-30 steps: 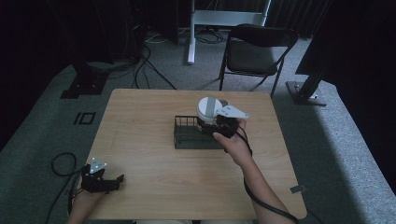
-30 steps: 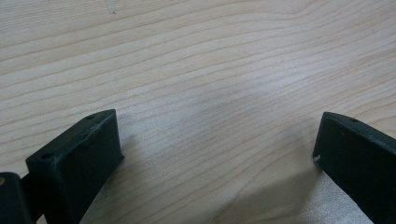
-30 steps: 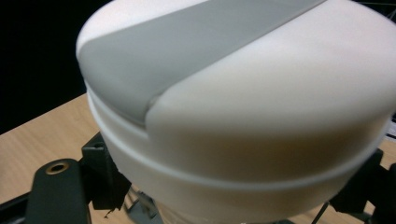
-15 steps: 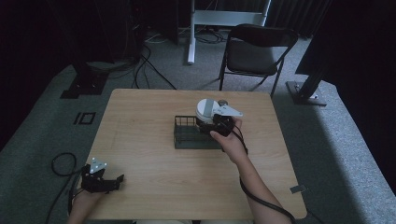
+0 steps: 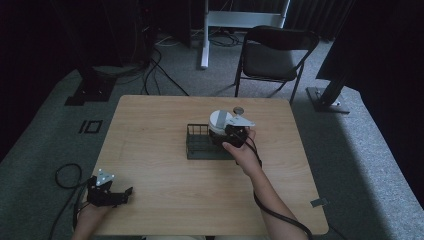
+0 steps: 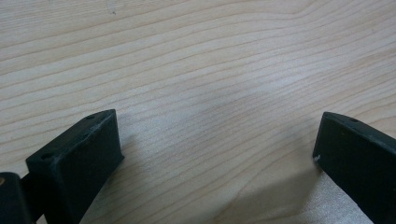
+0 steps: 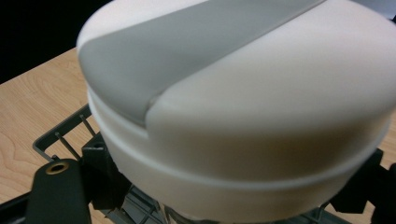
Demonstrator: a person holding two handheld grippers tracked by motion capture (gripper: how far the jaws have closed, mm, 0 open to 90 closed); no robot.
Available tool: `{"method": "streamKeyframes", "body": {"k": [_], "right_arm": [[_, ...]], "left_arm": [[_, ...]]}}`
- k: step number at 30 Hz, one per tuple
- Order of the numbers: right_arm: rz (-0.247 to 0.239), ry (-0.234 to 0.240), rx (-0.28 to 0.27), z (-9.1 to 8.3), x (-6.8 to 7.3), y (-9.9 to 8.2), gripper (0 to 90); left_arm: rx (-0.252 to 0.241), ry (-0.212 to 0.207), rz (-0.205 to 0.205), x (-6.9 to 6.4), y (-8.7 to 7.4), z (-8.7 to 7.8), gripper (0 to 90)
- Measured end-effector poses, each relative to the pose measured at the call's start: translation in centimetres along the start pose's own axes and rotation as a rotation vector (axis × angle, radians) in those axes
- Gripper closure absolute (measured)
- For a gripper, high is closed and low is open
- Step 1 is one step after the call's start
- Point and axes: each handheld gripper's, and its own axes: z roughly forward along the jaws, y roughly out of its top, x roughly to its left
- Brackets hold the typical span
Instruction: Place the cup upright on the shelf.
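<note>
A white round container with a grey band across its lid hangs over the right end of a dark wire rack in the middle of the wooden table. My right gripper is shut on its lower body. In the right gripper view the container looms close, a black jaw on each side of its base, with the rack's wires below. My left gripper rests at the table's near left edge. In the left gripper view that gripper stands open over bare wood.
A small grey round thing lies on the table just behind the container. Beyond the far edge stands a folding chair. Cables and stand bases lie on the carpet at the left and right.
My right gripper has carried the container slightly left and lower, closer over the rack. The left gripper has stayed put.
</note>
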Motion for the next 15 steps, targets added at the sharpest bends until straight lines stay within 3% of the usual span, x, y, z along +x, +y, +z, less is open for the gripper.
{"method": "streamKeyframes", "body": {"k": [15], "right_arm": [[0.020,0.003,0.063,1.2,0.2,-0.4,18.3]], "left_arm": [[0.000,0.000,0.000,0.0,0.0,0.0,1.2]]}}
